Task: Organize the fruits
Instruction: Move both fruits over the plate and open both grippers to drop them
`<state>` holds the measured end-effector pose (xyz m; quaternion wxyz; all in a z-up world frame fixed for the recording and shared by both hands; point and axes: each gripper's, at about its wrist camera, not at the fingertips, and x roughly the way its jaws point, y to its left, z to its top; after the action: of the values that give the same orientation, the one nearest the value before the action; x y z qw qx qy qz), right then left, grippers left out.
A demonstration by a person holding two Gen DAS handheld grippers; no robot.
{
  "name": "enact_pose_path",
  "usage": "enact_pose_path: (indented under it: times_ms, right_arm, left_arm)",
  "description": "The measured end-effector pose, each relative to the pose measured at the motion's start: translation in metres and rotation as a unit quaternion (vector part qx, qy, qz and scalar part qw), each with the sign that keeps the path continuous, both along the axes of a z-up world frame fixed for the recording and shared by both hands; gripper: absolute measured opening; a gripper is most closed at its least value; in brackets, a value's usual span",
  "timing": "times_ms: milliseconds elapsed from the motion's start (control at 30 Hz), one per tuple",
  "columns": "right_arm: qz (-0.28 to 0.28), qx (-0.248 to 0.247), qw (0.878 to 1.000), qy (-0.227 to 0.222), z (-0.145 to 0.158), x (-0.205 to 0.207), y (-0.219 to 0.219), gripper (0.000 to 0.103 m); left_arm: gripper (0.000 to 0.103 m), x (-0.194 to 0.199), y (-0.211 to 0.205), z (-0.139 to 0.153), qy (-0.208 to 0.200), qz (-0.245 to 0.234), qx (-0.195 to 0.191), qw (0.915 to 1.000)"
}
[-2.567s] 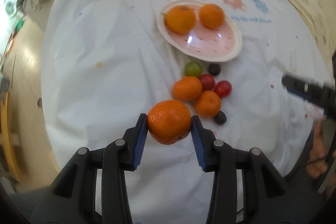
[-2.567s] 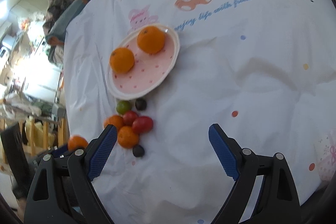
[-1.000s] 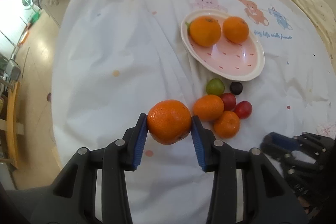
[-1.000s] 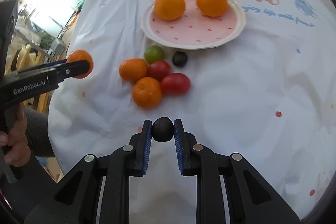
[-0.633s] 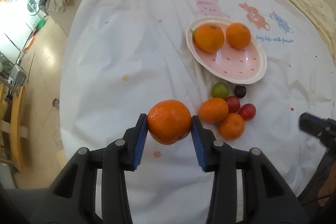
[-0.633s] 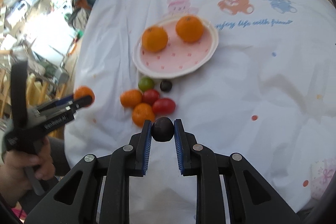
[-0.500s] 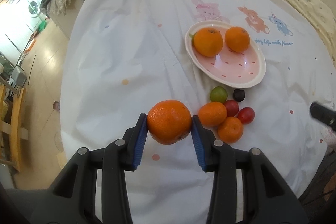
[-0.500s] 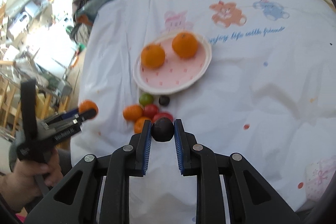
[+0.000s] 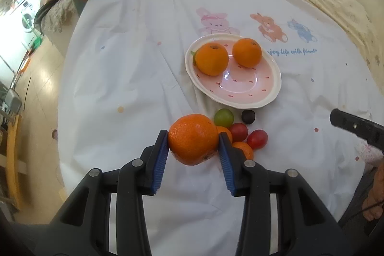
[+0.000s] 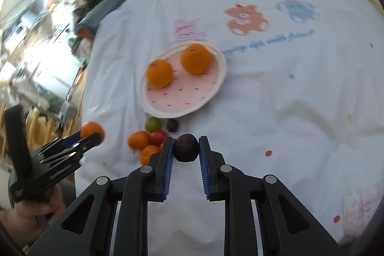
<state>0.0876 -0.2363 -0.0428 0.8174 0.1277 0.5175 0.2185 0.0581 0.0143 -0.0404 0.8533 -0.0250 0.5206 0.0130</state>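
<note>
Orange fills the middle of our left wrist view: we have a mandarin [image 9: 193, 139] clamped between the blue pads of the left gripper [image 9: 194, 140], lifted above the white printed cloth [image 9: 134, 64]. Beyond it sits the pink plate [image 9: 252, 97] with two oranges [image 9: 211, 59] side by side on its far half. Between plate and gripper lies a loose cluster on the cloth: a green grape [image 9: 223, 116], a dark grape [image 9: 248, 116], two red tomatoes [image 9: 257, 139] and small mandarins [image 9: 243, 149] partly hidden behind our finger. At the right edge part of the right gripper [image 9: 355, 127] shows.

From the right wrist, somewhat blurred, we see the right gripper [image 10: 186, 148] clenched on a dark plum [image 10: 186, 147] held over the cloth [image 10: 300, 100]. The plate [image 10: 213, 97] lies ahead, the fruit cluster [image 10: 144, 139] just left of our fingertips. Far left, the left gripper [image 10: 92, 133] carries its mandarin [image 10: 91, 130] well apart from the plate.
</note>
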Motion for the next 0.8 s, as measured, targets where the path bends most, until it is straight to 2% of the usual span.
enact_pose_path:
  times_ms: [100, 200, 400, 500, 633, 800]
  right_arm:
    - [-0.019, 0.031, 0.999, -0.001, 0.006, 0.004, -0.007, 0.022]
    - [-0.015, 0.023, 0.999, -0.020, 0.015, 0.010, -0.007, 0.022]
    - [-0.012, 0.030, 0.999, 0.002, 0.005, 0.045, -0.003, 0.022]
    - [0.000, 0.022, 1.000, -0.002, 0.006, 0.061, 0.004, 0.022]
    - [0.013, 0.013, 1.000, -0.006, 0.003, 0.088, 0.009, 0.022]
    - [0.020, 0.010, 1.000, 0.013, -0.012, 0.115, 0.011, 0.022]
  left_arm:
    - [0.037, 0.010, 0.004, -0.002, 0.024, 0.007, -0.019, 0.9995]
    - [0.037, 0.023, 0.006, -0.004, 0.043, 0.014, -0.039, 0.9982]
    - [0.037, 0.056, -0.005, 0.007, 0.023, -0.005, -0.036, 0.9991]
    - [0.037, 0.076, -0.012, 0.008, 0.019, -0.019, -0.034, 0.9991]
    - [0.037, 0.096, -0.017, -0.004, 0.033, -0.028, -0.034, 0.9985]
    - [0.037, 0.115, -0.020, -0.026, 0.053, -0.024, -0.042, 0.9974]
